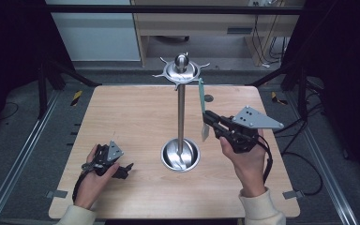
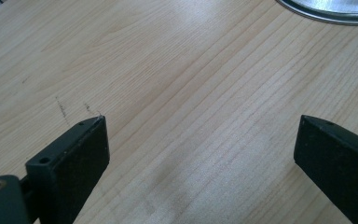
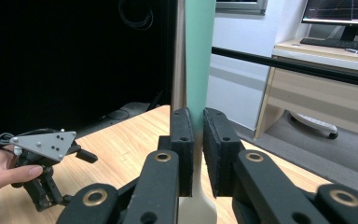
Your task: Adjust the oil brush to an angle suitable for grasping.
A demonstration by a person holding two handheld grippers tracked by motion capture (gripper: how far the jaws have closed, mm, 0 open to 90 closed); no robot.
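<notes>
right gripper [image 1: 208, 118]: raised above the table to the right of the stand's pole; its jaws are pressed together on the green handle of the spatula, which is pinched between the pads in the right gripper view [image 3: 197, 154].
spatula [image 1: 202, 108]: held upright in the right gripper, with a green handle above and a pale blade below; its upper end is seen just below a hook of the stand's crown, and whether it touches the hook cannot be told. in the right gripper view the handle [image 3: 199, 56] rises straight up from between the pads, and the pale blade widens below them.
stand [image 1: 181, 105]: a metal utensil rack set near the middle of the table, with a round dish-like base, a thin upright pole, and a crown of curved hooks under a ball knob; the pole is seen just beside the spatula's handle in the right gripper view.
left gripper [image 1: 125, 169]: rested low at the near left of the table, well apart from the stand; its jaws are spread wide with only bare wood between them, as seen in the left gripper view [image 2: 200, 154].
left hand [image 1: 93, 174]: wrapped around the left gripper's body.
right hand [image 1: 246, 159]: closed around the right gripper's body from below.
table [image 1: 131, 112]: light wood, with rounded corners.
</notes>
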